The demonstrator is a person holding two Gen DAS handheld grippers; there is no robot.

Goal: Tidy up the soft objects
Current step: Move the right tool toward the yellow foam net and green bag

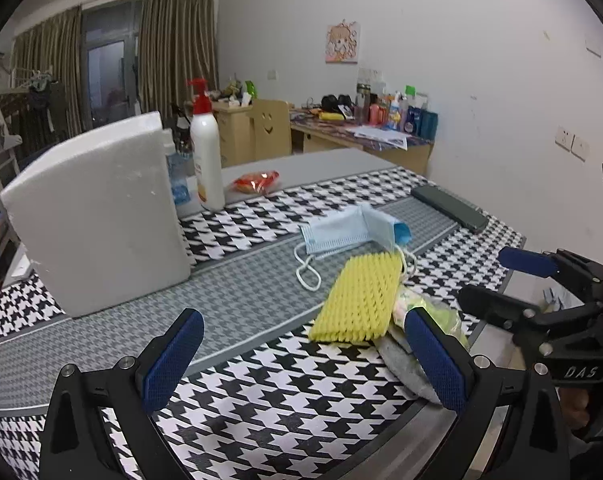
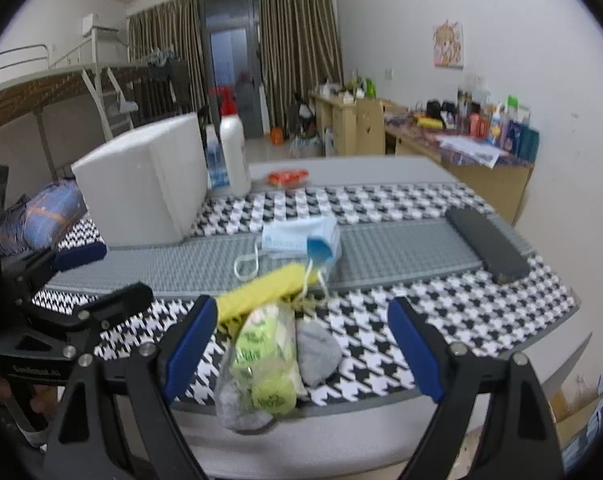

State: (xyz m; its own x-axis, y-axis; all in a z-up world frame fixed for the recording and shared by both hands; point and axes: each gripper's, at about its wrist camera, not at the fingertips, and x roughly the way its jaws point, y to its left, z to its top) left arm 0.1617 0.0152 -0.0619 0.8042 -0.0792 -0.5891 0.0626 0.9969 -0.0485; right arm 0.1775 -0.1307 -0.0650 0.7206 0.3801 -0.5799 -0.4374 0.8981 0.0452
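A yellow foam net [image 1: 359,300] lies on the houndstooth table mat [image 1: 261,408], with blue face masks [image 1: 349,232] just behind it. A clear bag of green pieces [image 2: 261,360] and a grey cloth [image 2: 317,352] sit at the table's near edge. My right gripper [image 2: 303,350] is open, its blue pads standing either side of the bag and cloth without touching them. My left gripper [image 1: 301,360] is open over bare mat, left of the foam net. In the left wrist view the right gripper [image 1: 505,284] shows at the right; the right wrist view catches the left gripper [image 2: 101,276] at its left edge.
A white foam box [image 1: 97,216] stands at the left of the table, a white pump bottle [image 1: 207,152] and a red packet [image 1: 257,182] behind it. A dark flat case [image 2: 489,240] lies at the right. A cluttered desk [image 1: 361,136] stands by the far wall.
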